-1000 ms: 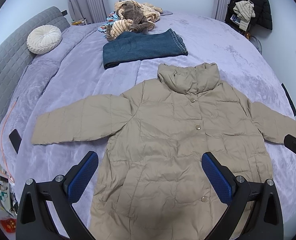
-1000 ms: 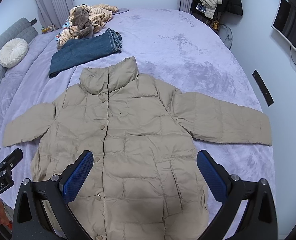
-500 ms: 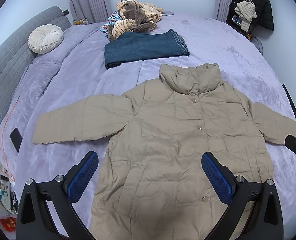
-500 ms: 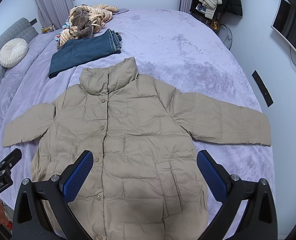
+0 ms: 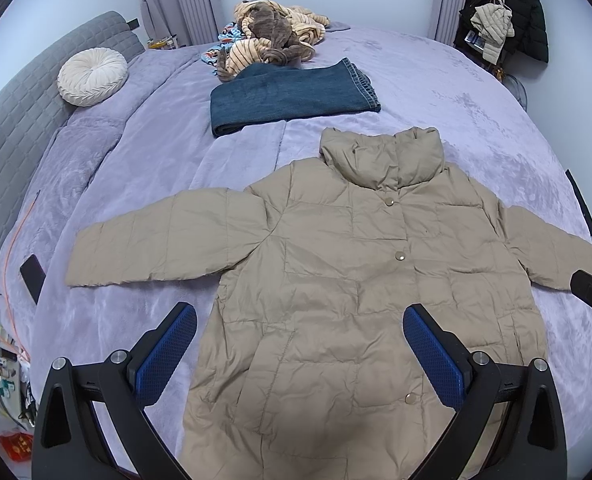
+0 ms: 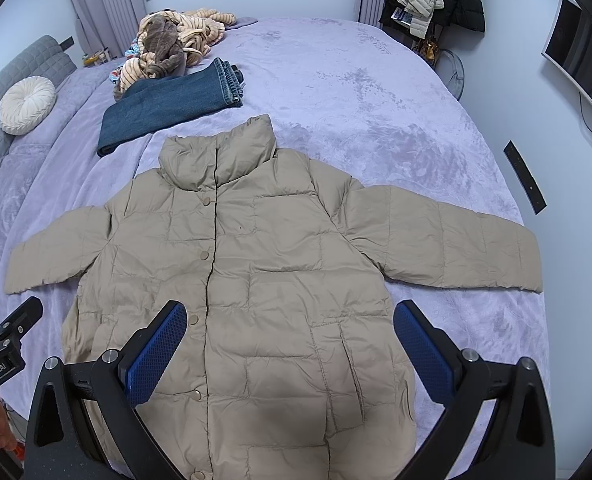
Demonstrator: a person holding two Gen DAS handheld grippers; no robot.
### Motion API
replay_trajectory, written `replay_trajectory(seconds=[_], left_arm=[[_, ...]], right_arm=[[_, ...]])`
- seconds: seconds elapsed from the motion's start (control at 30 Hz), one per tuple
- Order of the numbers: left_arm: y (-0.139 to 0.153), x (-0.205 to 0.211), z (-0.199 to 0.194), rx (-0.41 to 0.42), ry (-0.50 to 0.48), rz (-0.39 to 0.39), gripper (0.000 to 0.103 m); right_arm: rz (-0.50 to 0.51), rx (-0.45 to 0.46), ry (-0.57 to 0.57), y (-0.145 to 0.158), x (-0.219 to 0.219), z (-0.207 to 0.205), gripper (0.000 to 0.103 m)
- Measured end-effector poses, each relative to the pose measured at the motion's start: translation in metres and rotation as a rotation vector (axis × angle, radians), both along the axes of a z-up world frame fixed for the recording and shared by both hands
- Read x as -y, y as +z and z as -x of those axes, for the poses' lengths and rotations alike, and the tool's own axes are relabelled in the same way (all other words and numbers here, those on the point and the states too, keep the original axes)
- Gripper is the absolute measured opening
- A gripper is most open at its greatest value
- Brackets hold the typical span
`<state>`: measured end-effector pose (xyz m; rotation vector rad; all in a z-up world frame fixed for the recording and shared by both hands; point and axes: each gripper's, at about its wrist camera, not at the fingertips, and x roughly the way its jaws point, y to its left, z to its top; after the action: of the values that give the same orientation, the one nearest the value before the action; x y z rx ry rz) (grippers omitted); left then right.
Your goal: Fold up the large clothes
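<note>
Jacket (image 5: 359,280) lies flat and unfolded on bed (image 5: 475,120), folded jeans (image 5: 292,96) at 12 o'clock. My left hand-held gripper (image 5: 299,348) and right hand-held gripper (image 6: 290,346) both released, hovering; all folds left.

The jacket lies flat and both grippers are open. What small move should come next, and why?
Probably lower the left gripper toward the cuff of the left sleeve to fold it over the body. The beige jacket lies buttoned, front up, both sleeves spread out on the bed, and the right gripper also hangs open above it, holding nothing.

Both wrist views look down along the bed (image 5: 435,80), sharing the jacket (image 5: 335,280).
</note>
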<state>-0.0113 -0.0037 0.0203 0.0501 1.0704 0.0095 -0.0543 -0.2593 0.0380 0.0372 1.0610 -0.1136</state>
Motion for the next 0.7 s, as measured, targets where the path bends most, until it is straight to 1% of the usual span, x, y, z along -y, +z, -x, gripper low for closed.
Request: replay_trajectory(seconds=[0.7], left_arm=[[-0.0004,-0.0010,0.0003,0.001,0.000,0.001,0.103]], right_arm=[[0.003,0.002,0.000,0.0016,-0.0008,0.0008,0.103]])
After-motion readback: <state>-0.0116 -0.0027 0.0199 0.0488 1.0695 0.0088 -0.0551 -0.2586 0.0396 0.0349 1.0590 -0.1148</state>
